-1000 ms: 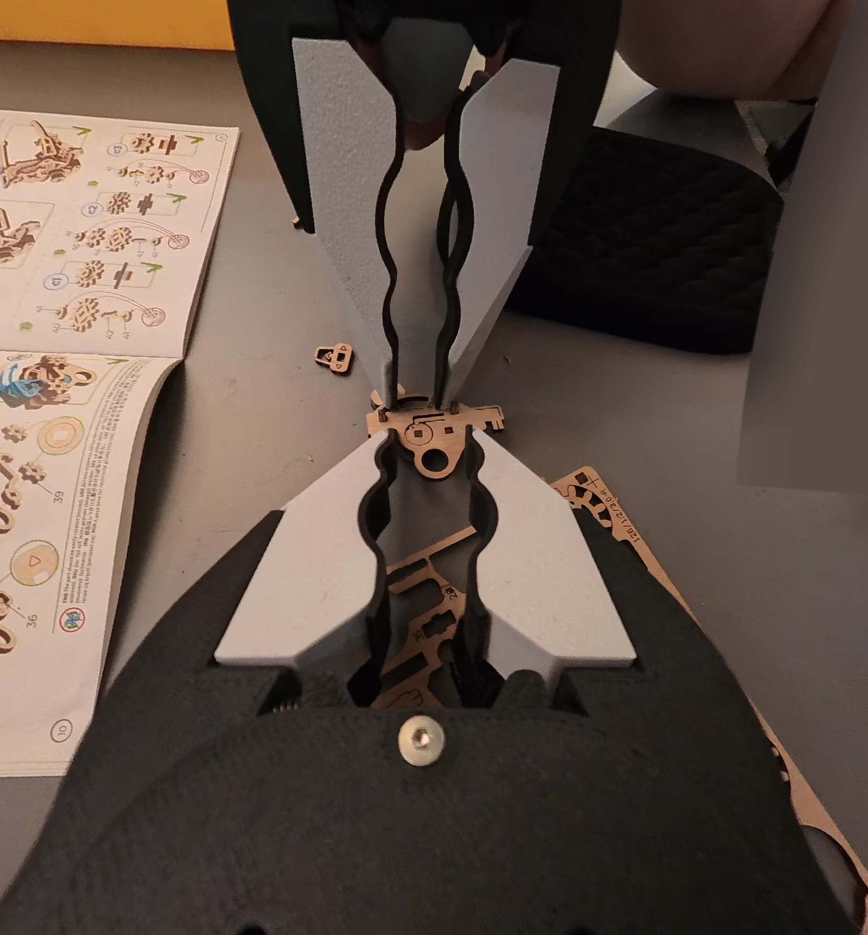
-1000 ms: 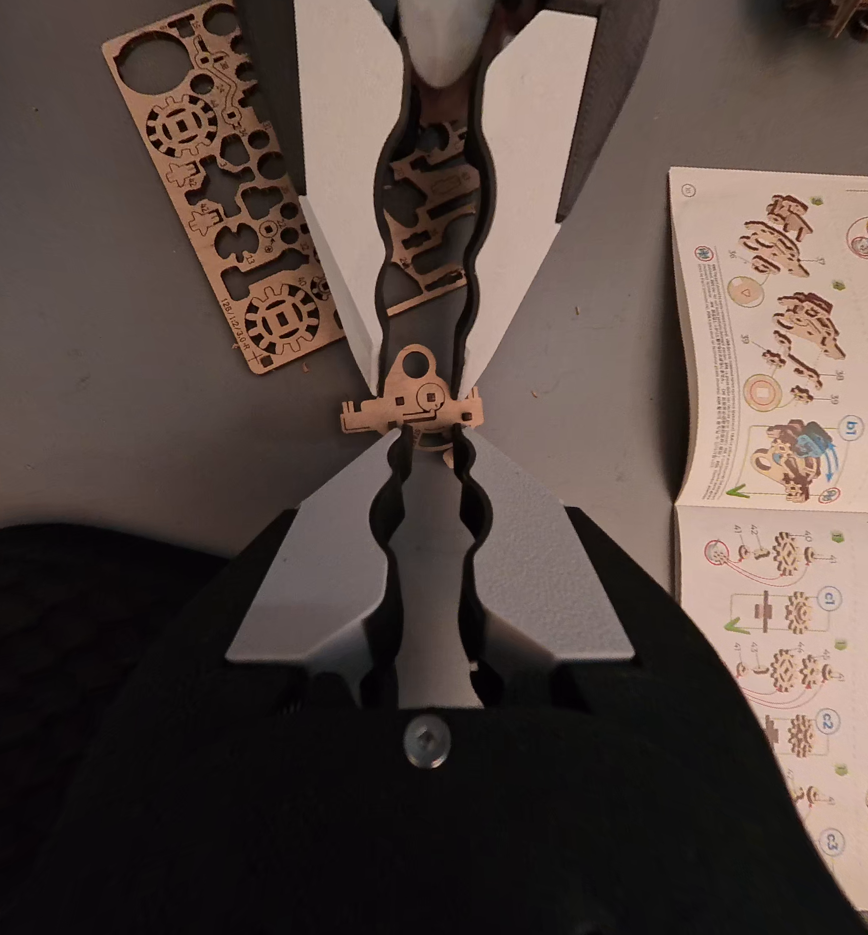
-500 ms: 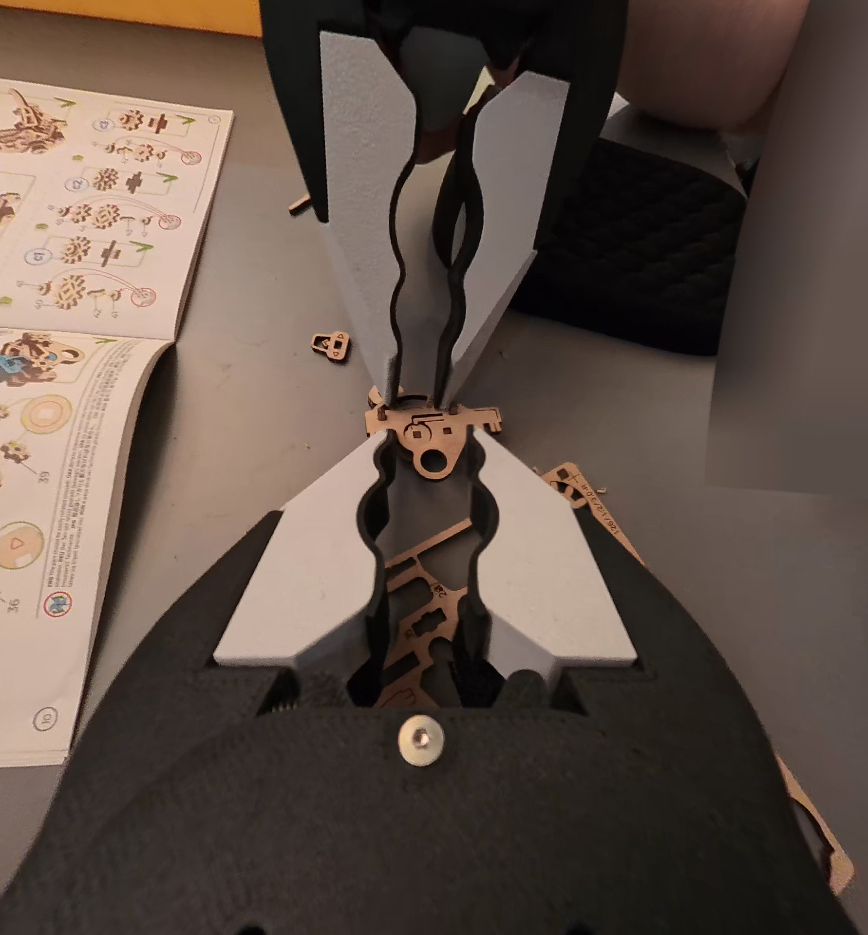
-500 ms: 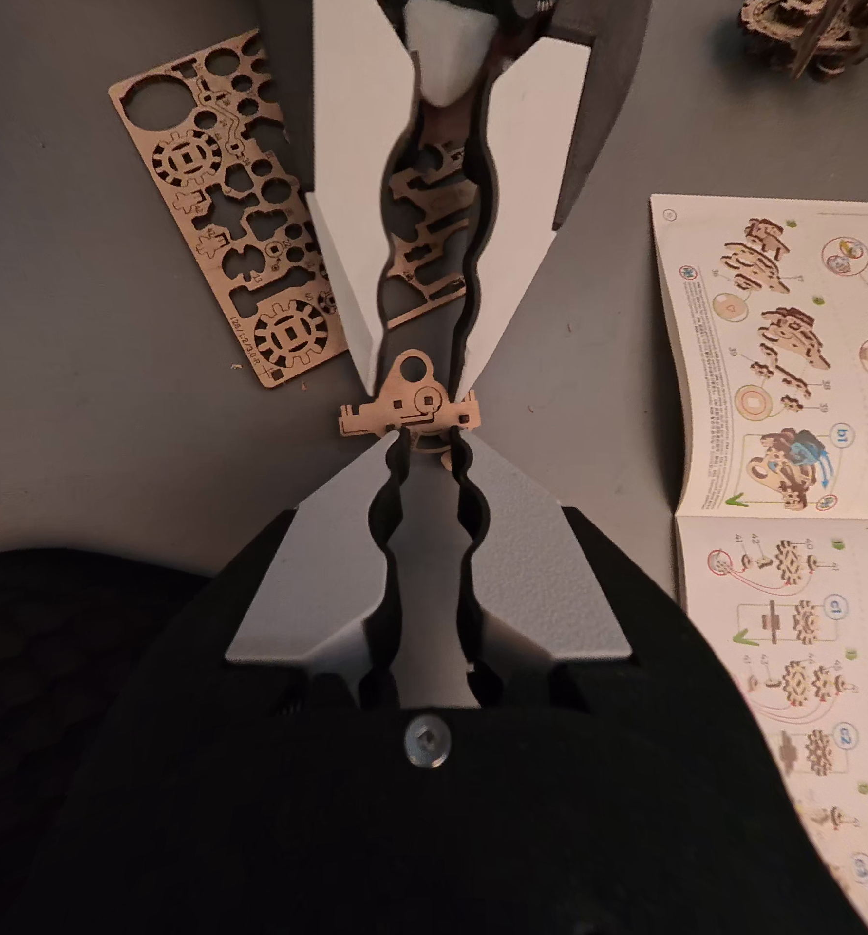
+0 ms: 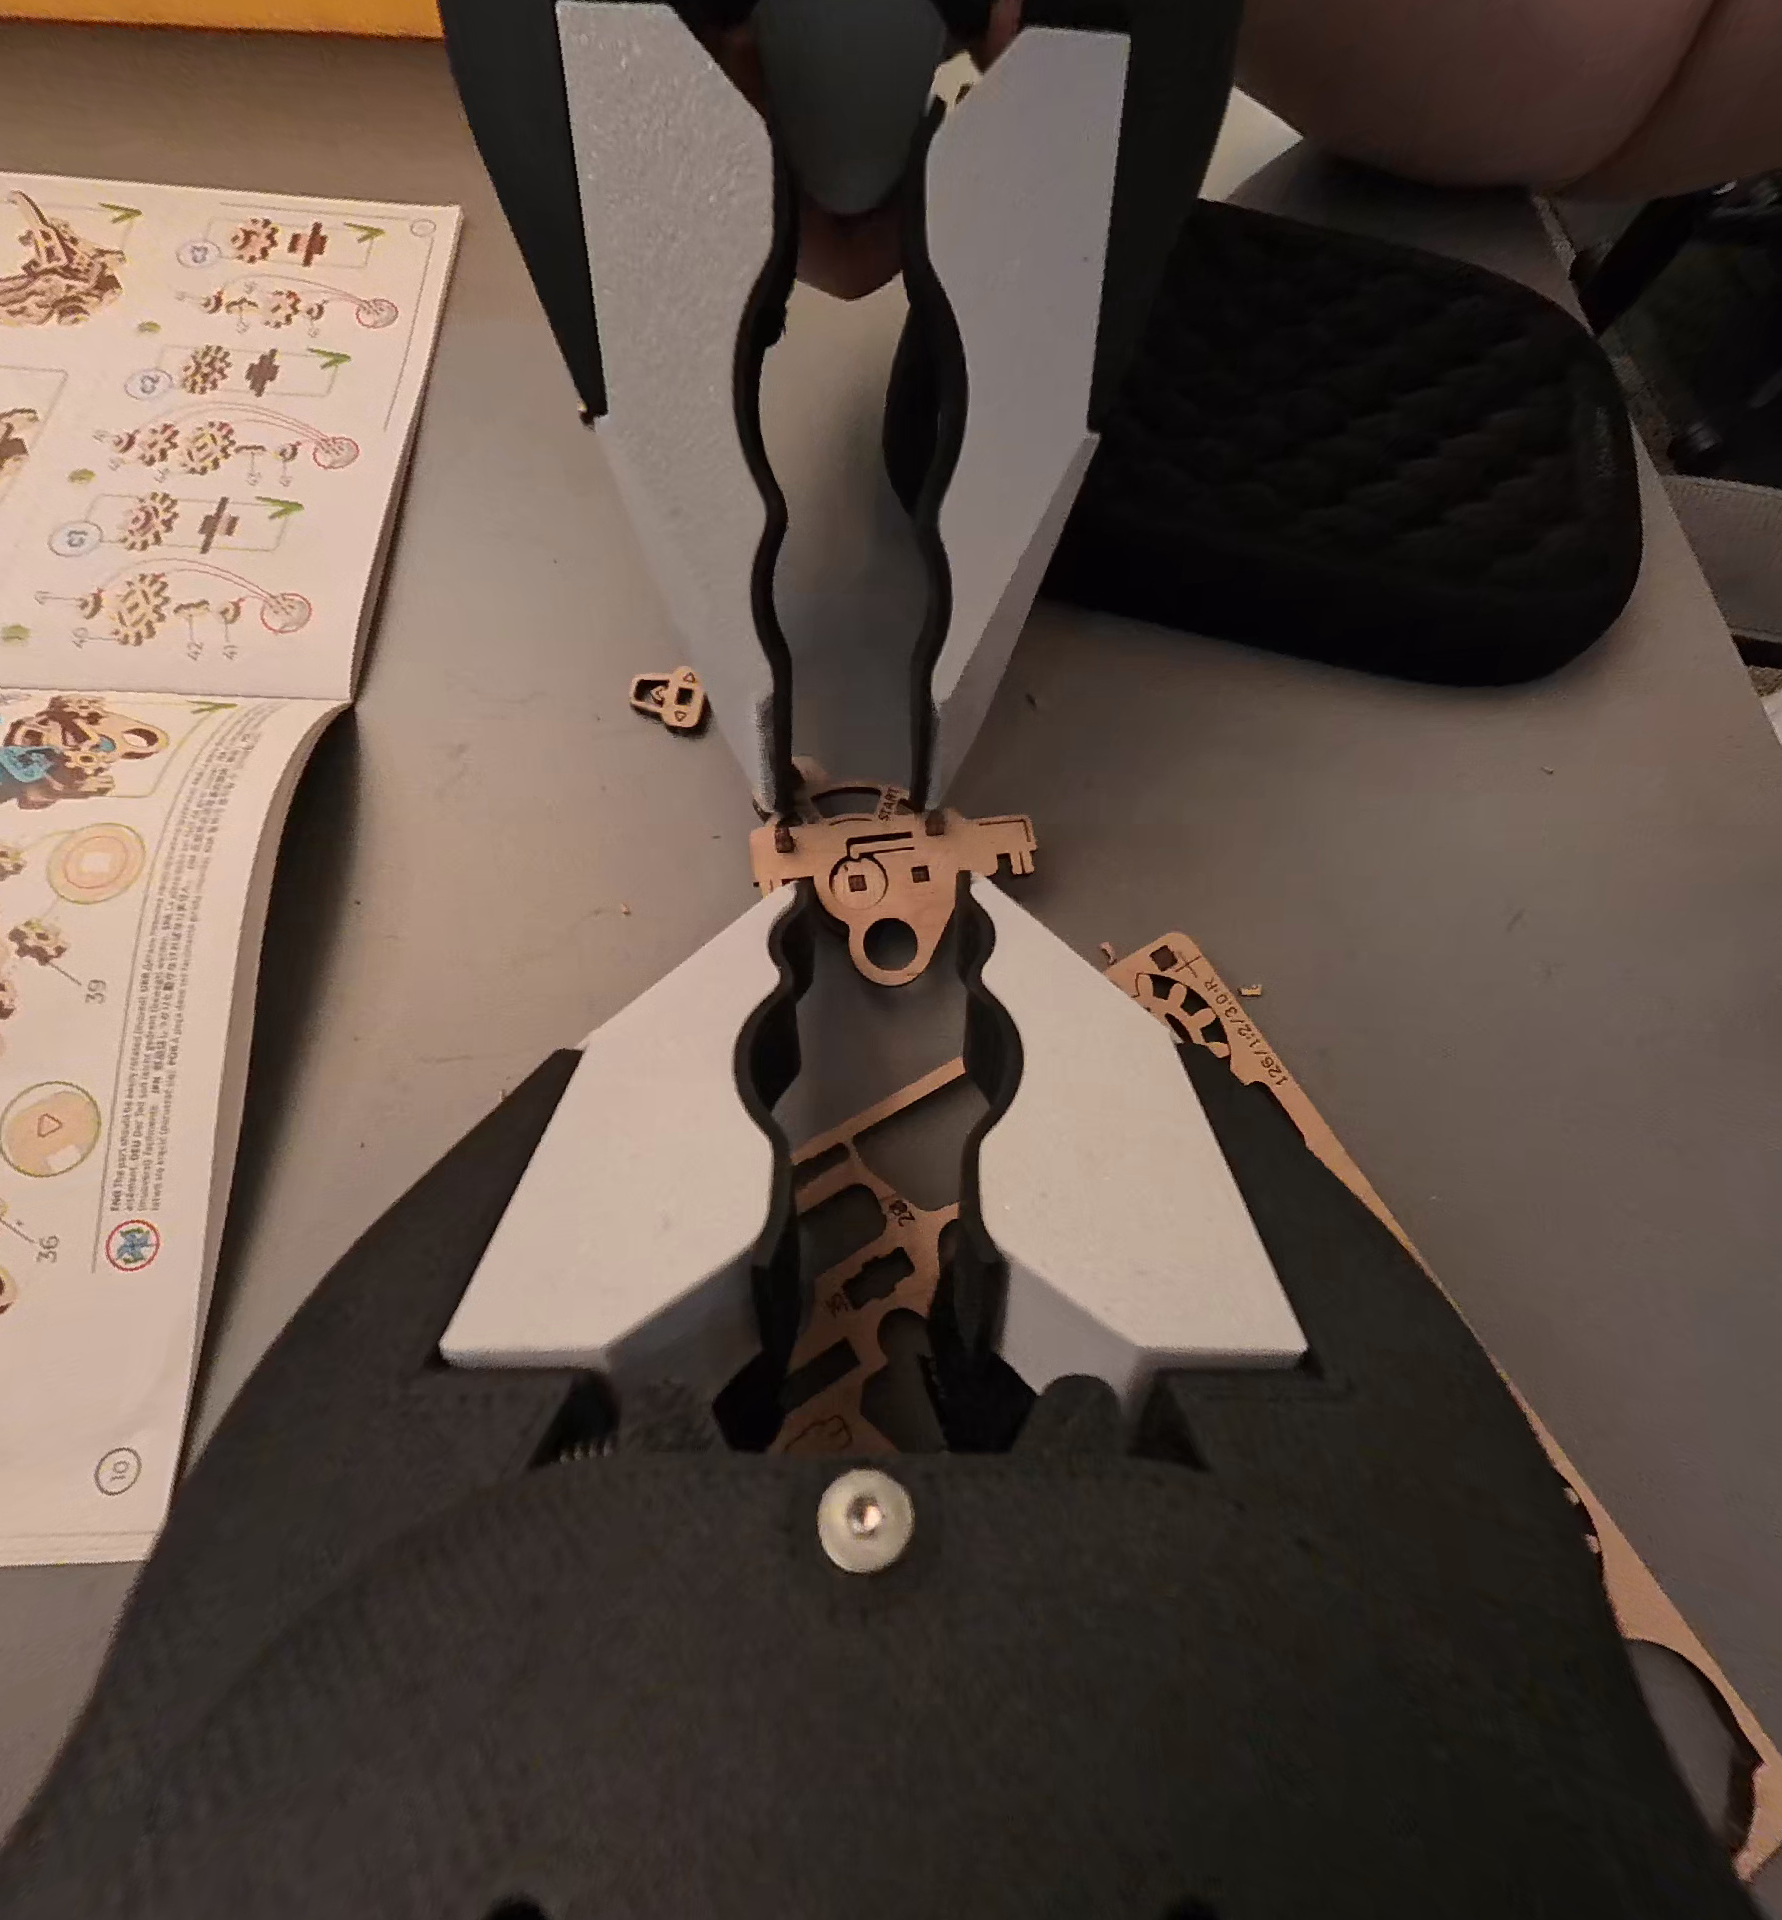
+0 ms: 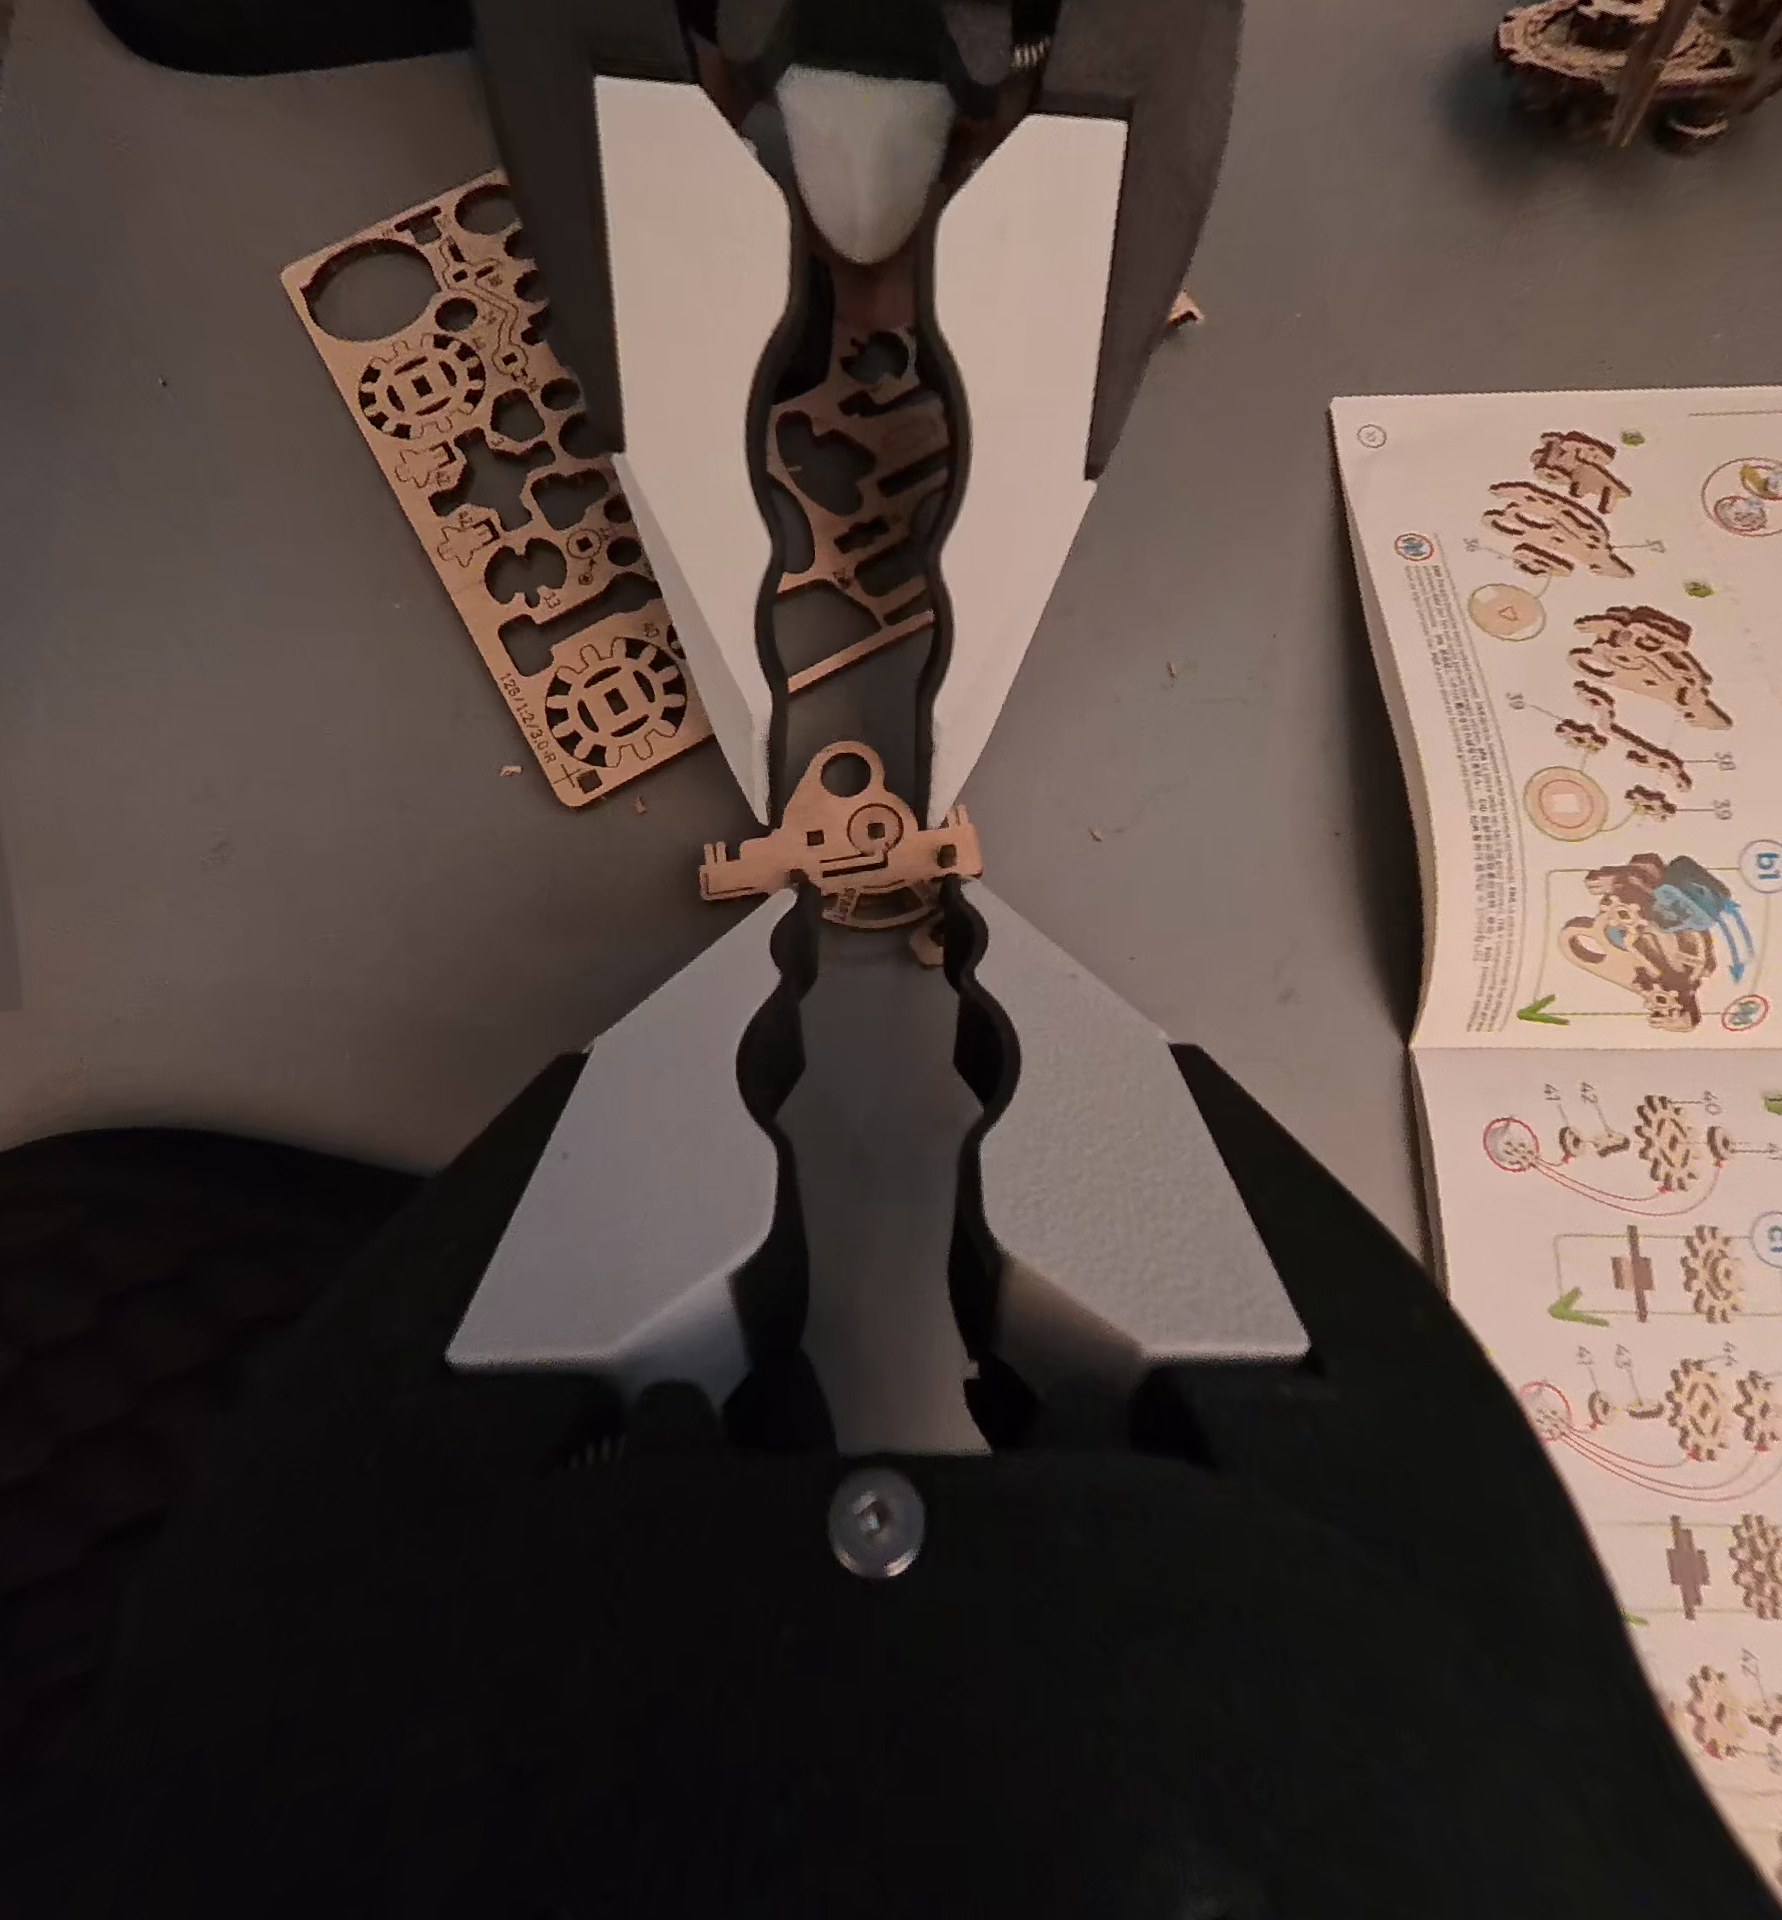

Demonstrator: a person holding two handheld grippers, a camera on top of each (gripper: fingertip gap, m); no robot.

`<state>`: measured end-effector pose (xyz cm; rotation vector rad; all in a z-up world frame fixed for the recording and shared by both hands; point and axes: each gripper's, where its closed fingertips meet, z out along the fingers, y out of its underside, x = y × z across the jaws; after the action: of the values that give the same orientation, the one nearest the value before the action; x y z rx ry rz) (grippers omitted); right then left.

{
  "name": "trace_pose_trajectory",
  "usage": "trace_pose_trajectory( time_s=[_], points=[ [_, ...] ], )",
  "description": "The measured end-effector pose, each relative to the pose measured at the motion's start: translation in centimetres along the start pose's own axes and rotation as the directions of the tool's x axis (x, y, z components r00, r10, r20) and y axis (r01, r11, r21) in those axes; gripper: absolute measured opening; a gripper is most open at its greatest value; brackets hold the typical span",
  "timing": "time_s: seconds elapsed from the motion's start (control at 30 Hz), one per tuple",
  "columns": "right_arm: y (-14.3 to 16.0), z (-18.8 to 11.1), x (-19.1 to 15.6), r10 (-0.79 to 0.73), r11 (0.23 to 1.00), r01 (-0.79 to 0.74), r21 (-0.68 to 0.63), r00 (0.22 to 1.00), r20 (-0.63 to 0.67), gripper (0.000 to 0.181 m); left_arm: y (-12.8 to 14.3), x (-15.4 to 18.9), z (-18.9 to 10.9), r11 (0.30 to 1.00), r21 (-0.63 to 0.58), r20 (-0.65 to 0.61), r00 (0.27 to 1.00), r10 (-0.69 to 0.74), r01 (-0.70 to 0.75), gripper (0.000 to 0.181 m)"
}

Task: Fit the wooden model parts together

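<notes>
A flat key-shaped wooden plate (image 5: 892, 873) with a loop hangs above the grey table. My left gripper (image 5: 876, 899) is shut on its narrow neck from below in the left wrist view. A round wooden dial part (image 6: 871, 912) sits against the plate's far face. My right gripper (image 6: 871, 899) is shut on that dial. The two grippers face each other tip to tip. The right gripper (image 5: 854, 802) shows from the top of the left wrist view, and the left gripper (image 6: 854, 805) from the top of the right wrist view. The plate (image 6: 845, 842) covers most of the dial.
An open instruction booklet (image 5: 139, 727) (image 6: 1614, 935) lies to one side. A punched-out wooden sheet (image 6: 492, 499) (image 5: 1230, 1029) lies under the left gripper. A small loose wooden piece (image 5: 669, 701), a black cushion (image 5: 1334, 447) and a built wooden model (image 6: 1676, 62) are nearby.
Both grippers have drifted slightly over the table with the two parts still pressed together. The right gripper has straightened into line with the left.
</notes>
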<state>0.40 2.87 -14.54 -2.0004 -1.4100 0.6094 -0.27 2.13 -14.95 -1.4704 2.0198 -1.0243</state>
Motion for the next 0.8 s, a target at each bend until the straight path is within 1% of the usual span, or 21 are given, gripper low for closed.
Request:
trace_pose_trajectory(
  time_s=[0.33, 0.47, 0.8],
  points=[
    [-0.06, 0.03, 0.04, -0.005, 1.000, 0.005, 0.009, 1.000, 0.005, 0.022, 0.03, 0.02, 0.00, 1.000, 0.000, -0.004, 1.000, -0.006, 0.006, 0.025],
    [-0.02, 0.00, 0.04, -0.019, 1.000, 0.019, -0.013, 1.000, -0.010, 0.022, 0.03, 0.04, 0.03, 1.000, -0.001, -0.001, 1.000, -0.002, 0.002, 0.025],
    [0.08, -0.12, 0.02, 0.004, 1.000, -0.005, -0.019, 1.000, -0.004, 0.024, 0.03, 0.04, 0.06, 1.000, -0.001, -0.004, 1.000, -0.007, 0.007, 0.025]
  ],
)
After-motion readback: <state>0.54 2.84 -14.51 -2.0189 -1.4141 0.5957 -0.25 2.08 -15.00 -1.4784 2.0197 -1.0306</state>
